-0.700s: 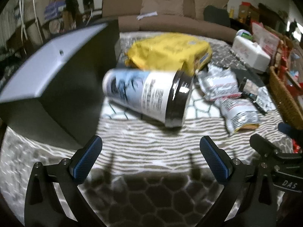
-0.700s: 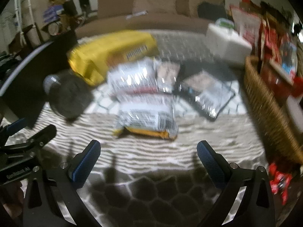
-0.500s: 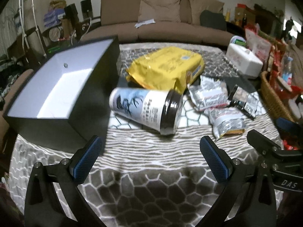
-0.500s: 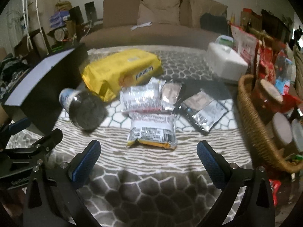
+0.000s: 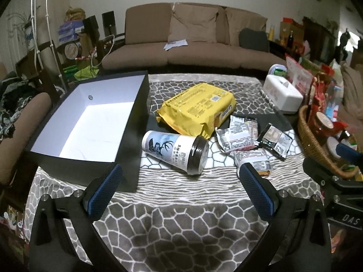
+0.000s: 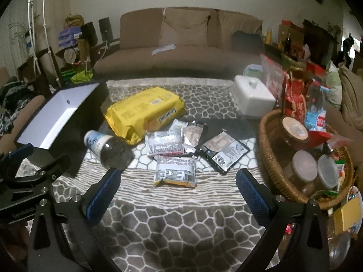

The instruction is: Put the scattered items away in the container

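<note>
Here both tools, left tool [image 5: 180, 188] and right tool [image 6: 178, 189], gape wide, empty.

White cylindrical cup with black lid [image 5: 175, 153] lies on its side just right of the open black box [image 5: 90, 122].
</note>
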Tool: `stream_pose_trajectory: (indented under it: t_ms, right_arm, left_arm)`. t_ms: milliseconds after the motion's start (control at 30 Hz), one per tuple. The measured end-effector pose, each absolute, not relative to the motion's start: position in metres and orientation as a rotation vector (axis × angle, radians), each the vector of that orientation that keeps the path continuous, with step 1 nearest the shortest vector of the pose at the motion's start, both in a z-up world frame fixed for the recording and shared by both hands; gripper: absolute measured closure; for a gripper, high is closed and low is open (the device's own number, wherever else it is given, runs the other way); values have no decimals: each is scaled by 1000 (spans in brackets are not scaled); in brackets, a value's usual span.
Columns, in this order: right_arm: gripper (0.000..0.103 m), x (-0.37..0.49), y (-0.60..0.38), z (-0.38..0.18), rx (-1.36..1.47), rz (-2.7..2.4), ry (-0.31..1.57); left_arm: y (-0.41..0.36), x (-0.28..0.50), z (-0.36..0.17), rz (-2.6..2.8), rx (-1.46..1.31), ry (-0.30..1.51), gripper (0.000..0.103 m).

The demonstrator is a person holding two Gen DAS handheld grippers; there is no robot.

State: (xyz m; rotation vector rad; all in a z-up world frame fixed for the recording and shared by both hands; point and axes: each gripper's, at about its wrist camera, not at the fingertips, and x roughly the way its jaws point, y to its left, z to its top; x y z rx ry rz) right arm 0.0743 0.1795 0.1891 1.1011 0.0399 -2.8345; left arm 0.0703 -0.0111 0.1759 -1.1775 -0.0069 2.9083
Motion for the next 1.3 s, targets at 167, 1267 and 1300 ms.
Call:
stream_pose_trajectory:
  t_ms: [167,1267,1300]
  right_arm:
    - [0,92,178,201,1073,-2836,13]
    - [0,124,159,256,995,-2817,50]
    - [0,122,160,255,999,-2815,48]
  left_arm:
    - [-11,87,190,2924,-1158,-3,0]
    - [-30,119,245,2937,-1098,-6,0]
    - [-29,117,242,2931,-1102,-5,0]
